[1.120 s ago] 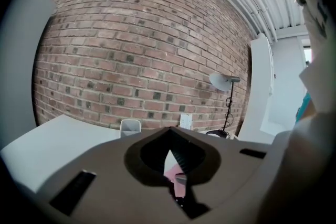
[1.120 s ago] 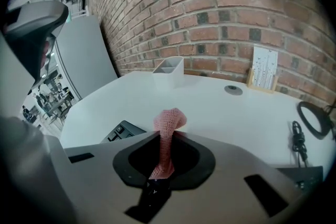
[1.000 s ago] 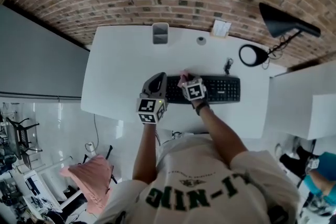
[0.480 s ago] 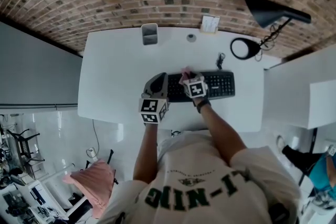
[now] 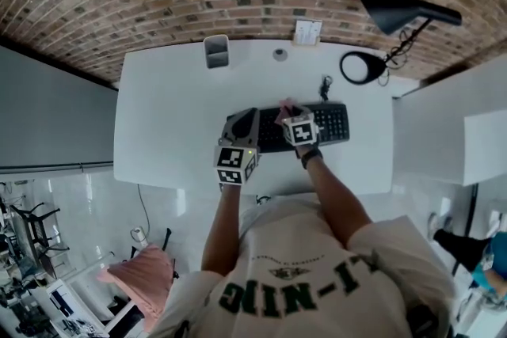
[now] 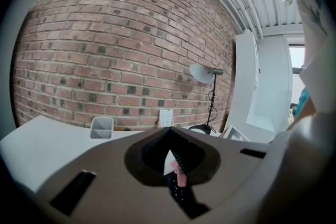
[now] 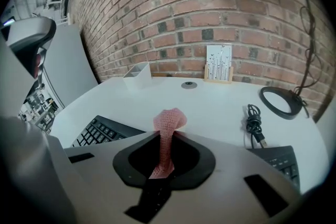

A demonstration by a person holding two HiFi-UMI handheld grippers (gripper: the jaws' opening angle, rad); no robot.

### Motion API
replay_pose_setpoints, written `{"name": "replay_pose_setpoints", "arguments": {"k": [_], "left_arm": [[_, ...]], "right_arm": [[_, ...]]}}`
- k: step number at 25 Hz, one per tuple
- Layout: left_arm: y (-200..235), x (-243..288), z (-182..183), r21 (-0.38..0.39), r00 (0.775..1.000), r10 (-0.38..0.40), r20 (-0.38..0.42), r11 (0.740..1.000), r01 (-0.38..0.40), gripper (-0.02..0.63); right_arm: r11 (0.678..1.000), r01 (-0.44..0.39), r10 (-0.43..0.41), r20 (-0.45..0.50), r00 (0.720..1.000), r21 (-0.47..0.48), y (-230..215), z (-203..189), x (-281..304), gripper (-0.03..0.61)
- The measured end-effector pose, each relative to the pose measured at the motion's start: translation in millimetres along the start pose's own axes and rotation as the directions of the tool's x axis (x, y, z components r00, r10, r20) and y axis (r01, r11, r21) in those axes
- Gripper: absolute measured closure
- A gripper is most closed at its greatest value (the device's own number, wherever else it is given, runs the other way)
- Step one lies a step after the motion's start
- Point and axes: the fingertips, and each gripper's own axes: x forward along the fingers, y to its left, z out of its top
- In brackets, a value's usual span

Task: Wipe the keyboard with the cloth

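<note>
Sweeping cloth [image 7: 167, 131], pinched in right gripper [image 5: 290, 118] fingers, rightward to middle of keyboard [image 5: 333, 124], right half remaining; left gripper [image 5: 244, 121] fingers closed, empty.

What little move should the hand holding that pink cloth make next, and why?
Probably sweep the right gripper sideways along the keyboard, keeping the cloth low against the keys. Its jaws are shut on the cloth, and it sits over the keyboard's middle with keys showing on both sides, so a short sideways stroke looks like the natural next wipe.
</note>
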Motion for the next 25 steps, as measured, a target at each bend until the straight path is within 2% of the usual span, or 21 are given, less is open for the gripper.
{"name": "replay_pose_setpoints", "arguments": {"k": [15,25], "left_arm": [[-40.0,38.2,-0.6,0.008,0.997,-0.08,-0.021,0.997,0.08,0.612],[-58.8,54.5,-2.5,-0.001,0.994,-0.102,-0.032,0.995,0.102,0.612]], "right_arm": [[0.997,0.066,-0.066,0.007,0.998,0.032,-73.3,-18.1,-27.2,0.558],[0.99,0.123,-0.123,-0.004,0.992,0.071,-121.6,-31.0,-45.1,0.558]]}}
